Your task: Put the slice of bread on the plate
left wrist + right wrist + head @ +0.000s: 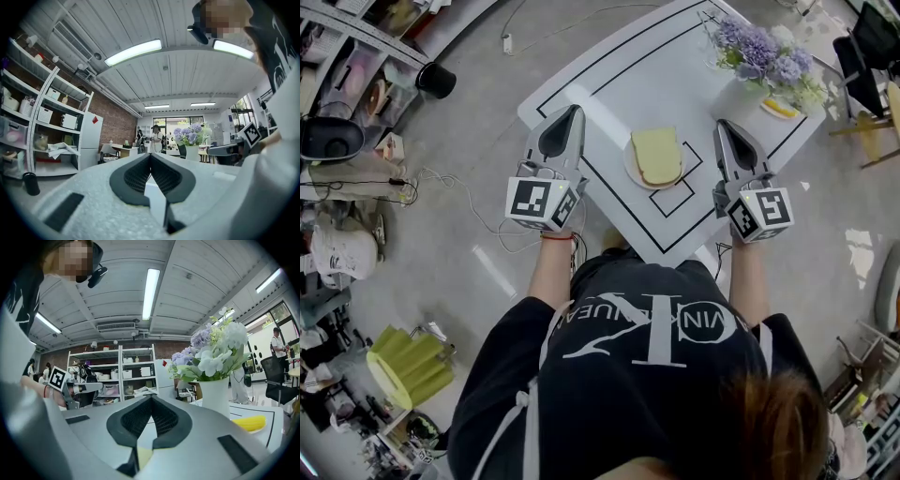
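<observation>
A pale yellow slice of bread lies flat on a small white plate near the front edge of the white table. My left gripper hovers to the left of the plate, apart from it, jaws together with nothing between them. To the right of the plate my right gripper is shut and empty too. Both point level across the table. In the left gripper view the left gripper shows its pads meeting at the tip. The right gripper view shows the right gripper the same way.
A white vase of purple and white flowers stands at the table's far right corner, with a yellow item on a small dish beside it. Black lines mark the tabletop. Cables lie on the floor to the left, near shelves.
</observation>
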The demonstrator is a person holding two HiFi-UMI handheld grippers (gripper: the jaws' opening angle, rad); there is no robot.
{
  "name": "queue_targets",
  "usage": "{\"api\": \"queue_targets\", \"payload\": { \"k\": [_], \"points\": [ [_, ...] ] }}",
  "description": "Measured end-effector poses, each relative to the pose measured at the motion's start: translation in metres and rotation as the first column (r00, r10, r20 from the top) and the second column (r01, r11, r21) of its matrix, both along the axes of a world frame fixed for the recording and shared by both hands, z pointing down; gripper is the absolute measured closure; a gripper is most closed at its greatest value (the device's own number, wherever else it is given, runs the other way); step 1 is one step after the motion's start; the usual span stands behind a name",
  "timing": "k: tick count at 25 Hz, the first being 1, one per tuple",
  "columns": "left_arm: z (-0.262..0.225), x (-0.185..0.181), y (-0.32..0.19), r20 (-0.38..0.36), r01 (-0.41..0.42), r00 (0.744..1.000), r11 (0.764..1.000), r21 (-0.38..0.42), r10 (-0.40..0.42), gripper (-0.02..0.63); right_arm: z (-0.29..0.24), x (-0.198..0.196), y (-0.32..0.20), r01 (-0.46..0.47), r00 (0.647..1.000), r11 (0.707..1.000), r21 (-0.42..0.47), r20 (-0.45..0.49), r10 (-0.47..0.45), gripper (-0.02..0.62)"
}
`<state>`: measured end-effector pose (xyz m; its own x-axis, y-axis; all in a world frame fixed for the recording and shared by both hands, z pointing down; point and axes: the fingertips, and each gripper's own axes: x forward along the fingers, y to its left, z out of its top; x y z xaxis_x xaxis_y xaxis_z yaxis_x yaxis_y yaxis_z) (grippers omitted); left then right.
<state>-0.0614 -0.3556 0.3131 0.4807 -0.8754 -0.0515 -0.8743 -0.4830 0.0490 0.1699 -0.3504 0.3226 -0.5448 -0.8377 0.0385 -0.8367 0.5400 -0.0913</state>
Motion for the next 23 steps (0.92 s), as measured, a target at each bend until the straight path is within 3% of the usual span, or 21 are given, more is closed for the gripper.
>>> {"api": "queue_targets", "payload": {
  "k": [23],
  "points": [
    [0.0073, 0.0065, -0.004, 0.002, -0.007, 1.0, 1.0, -0.014, 0.007, 0.597, 0.0073, 0.0067, -0.0005, -0.015, 1.0, 1.0, 0.005, -0.003, 0.015, 0.595]
  ]
}}
